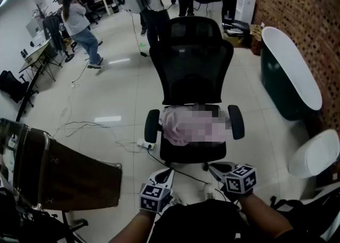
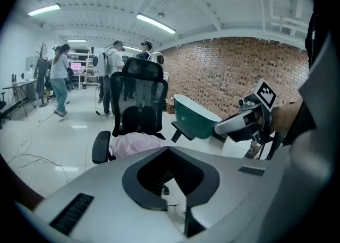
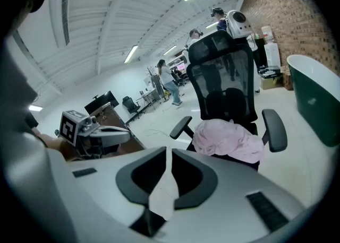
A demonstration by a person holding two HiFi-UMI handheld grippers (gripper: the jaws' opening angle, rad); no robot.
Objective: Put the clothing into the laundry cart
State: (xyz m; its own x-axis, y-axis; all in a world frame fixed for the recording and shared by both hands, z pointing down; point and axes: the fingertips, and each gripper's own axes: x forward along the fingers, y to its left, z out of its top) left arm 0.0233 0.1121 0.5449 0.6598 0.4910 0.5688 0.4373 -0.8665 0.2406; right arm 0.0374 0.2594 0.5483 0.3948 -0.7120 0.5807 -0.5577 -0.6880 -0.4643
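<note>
A pink garment [image 1: 186,125] lies bunched on the seat of a black office chair [image 1: 191,67] straight ahead; it also shows in the left gripper view [image 2: 138,144] and the right gripper view [image 3: 228,138]. The laundry cart [image 1: 69,175], brown cloth on a metal frame, stands to the lower left. Both grippers hang low in front of the person's body, short of the chair. My left gripper [image 1: 162,176] [image 2: 169,149] is shut with nothing in it. My right gripper [image 1: 220,168] [image 3: 169,149] is also shut and holds nothing.
A dark green bathtub [image 1: 289,72] with a white rim stands at the right by the brick wall, with a white rounded object [image 1: 316,154] below it. Cables and a power strip [image 1: 144,144] lie on the floor left of the chair. Several people [image 1: 79,22] stand at the back.
</note>
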